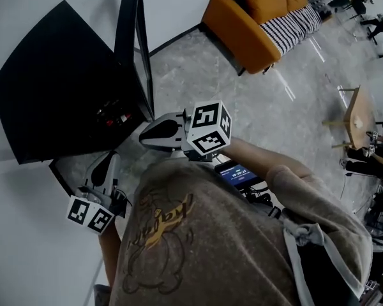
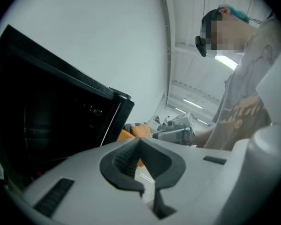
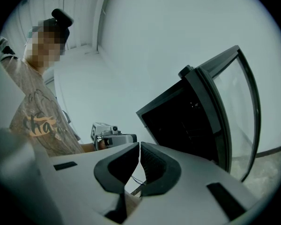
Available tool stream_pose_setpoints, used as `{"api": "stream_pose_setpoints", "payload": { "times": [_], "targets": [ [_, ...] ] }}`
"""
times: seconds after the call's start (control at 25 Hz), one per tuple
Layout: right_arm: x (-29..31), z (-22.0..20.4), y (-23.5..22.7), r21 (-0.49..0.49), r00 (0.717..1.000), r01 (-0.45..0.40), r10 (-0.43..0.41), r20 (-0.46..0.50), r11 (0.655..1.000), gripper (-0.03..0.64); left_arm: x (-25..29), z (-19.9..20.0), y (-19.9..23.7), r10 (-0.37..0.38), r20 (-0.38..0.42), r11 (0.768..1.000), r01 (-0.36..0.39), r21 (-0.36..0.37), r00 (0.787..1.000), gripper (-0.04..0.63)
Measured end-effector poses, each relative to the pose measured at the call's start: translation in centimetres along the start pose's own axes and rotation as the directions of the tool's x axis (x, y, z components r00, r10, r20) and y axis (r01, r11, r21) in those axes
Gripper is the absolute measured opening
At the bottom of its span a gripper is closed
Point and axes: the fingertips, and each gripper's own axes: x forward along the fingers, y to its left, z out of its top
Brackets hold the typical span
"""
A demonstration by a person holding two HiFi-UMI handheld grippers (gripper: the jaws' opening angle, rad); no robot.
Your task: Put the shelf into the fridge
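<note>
1. The fridge (image 1: 57, 88) stands at the left against the wall, a low black cabinet with its glass door (image 1: 133, 37) swung wide open on the right side.
2. The left gripper (image 2: 139, 143) is closed with nothing between its jaws. It hangs low, near the fridge's near corner.
3. The right gripper (image 3: 139, 149) has its jaws drawn together too, empty, just beside the lower edge of the open door.
4. I cannot find the shelf. No view shows it outside the fridge, and the inside is too dark to tell whether it sits on its rails.
5. My judgement is that no carrying is in hand now. Either the shelf is already seated, or it lies out of view.
6. If seated, the next move calls for one gripper behind the door's free edge to push it shut. If not, both grippers must open and take the shelf level by its two sides.
</note>
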Motion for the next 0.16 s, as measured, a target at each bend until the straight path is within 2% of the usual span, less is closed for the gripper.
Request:
{"api": "stream_pose_setpoints", "payload": {
  "times": [0.16],
  "targets": [
    [-0.8,0.2,0.3,-0.003,1.000,0.009,-0.009,0.007,1.000,0.023,0.5,-0.6,-1.4,-0.058,-0.049,0.998,0.058,-0.012,0.997,0.005]
  ]
}}
